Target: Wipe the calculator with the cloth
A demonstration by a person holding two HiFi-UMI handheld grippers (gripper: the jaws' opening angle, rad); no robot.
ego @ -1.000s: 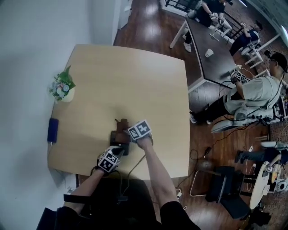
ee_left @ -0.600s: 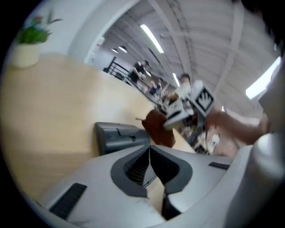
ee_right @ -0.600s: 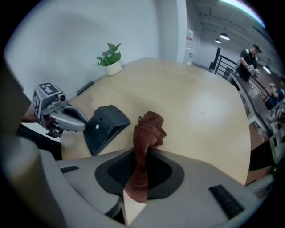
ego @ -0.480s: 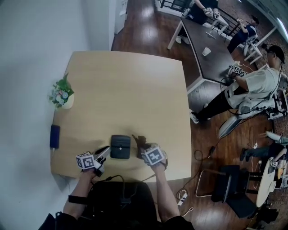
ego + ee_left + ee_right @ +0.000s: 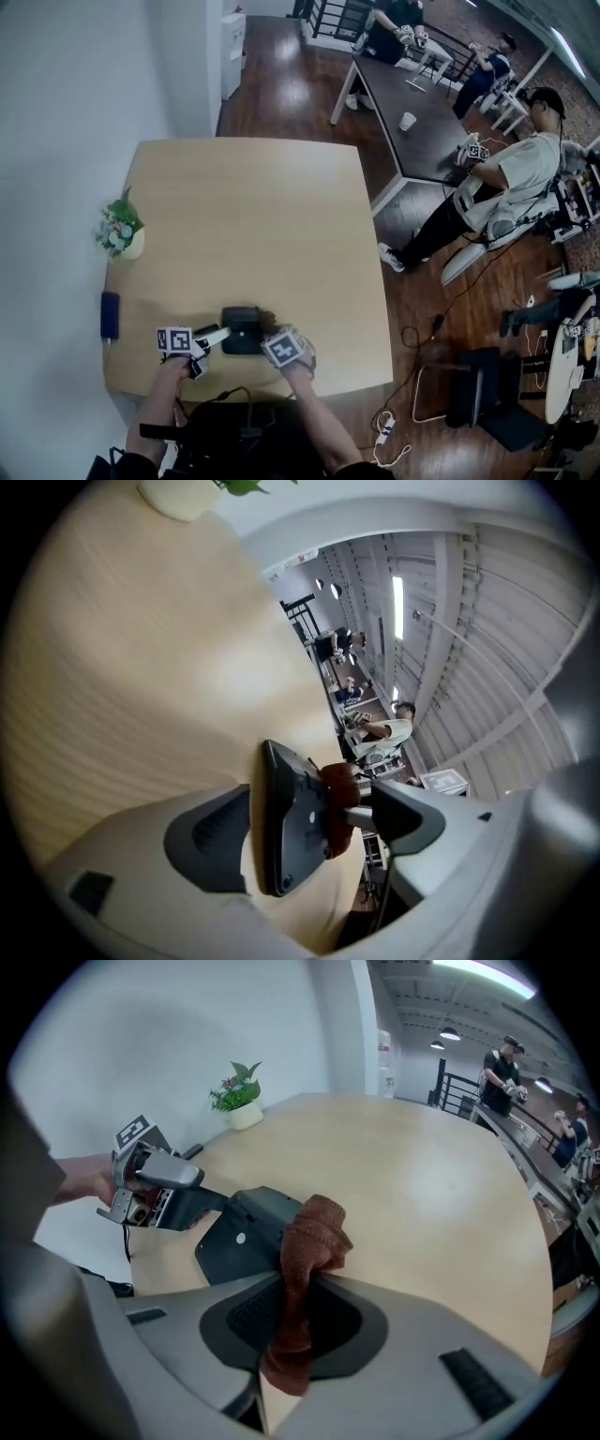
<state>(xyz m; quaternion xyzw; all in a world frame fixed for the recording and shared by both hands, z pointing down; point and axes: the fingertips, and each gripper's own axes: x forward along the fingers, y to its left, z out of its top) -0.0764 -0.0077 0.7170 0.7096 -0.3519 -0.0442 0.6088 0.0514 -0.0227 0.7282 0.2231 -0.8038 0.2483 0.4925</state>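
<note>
the flat dark grey plastic calculator (image 5: pixel 242 330) is seen lying near the front edge of the pale wooden table (image 5: pixel 253 216). the left gripper (image 5: pixel 212 336) has just been opened wide, and the calculator's end is framed between its jaws, unpressed. the rust-brown knitted cloth (image 5: pixel 314 1232) is clamped in the closed right gripper (image 5: pixel 302 1312) and rests against the calculator's right edge.

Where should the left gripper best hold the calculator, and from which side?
Grip the calculator by its thin left edge, coming from the left, low over the table. It lies flat, and the cloth in the right gripper is at its right side. The left gripper has just been opening its jaws, with that edge between them, unpressed.
</note>
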